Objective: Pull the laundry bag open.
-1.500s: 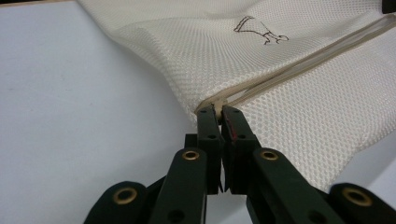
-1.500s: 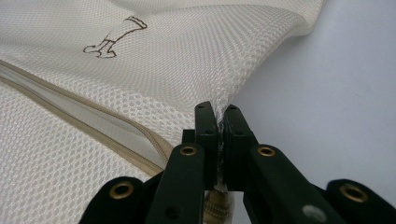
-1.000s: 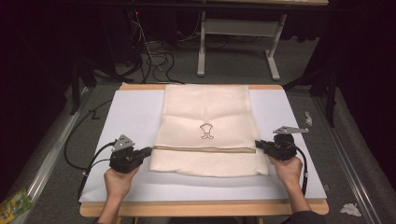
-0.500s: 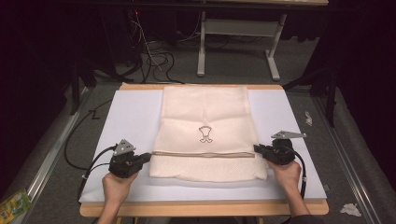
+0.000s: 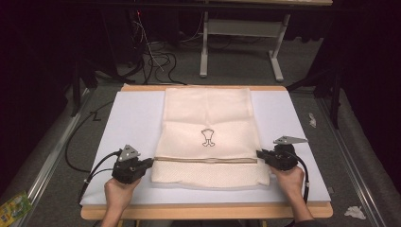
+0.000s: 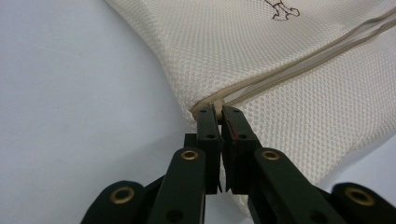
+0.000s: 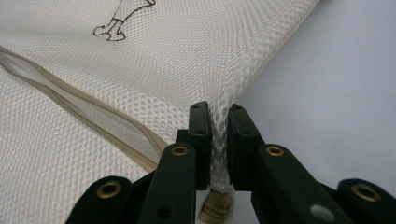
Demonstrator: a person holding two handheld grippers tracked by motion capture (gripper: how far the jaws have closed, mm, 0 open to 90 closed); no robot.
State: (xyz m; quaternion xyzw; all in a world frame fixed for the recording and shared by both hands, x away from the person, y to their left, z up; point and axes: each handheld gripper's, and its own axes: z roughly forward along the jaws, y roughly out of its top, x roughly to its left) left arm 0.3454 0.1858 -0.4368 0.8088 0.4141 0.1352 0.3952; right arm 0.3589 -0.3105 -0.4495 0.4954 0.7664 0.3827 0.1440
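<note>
We pinch the mesh bag point(image 5: 208, 137) edges: left hand-held gripper point(image 6: 219, 112) clamped, right hand-held gripper point(image 7: 218, 116) just loosening around mesh; release evenly.

A wooden-edged table point(image 5: 203, 211) carries a pale lavender-white mat point(image 5: 127, 118) over nearly its whole top. Around the table lies grey carpeted floor point(image 5: 56, 156). Beyond the table's far edge stands a white metal desk frame point(image 5: 236, 33) on two feet, with a tangle of black cables point(image 5: 158, 59) on the floor to its left. Dark curtains close off the room to both sides of the table. Crumpled white paper scraps point(image 5: 354, 212) lie right of the table; a green packet point(image 5: 13, 206) lies left of it.
</note>
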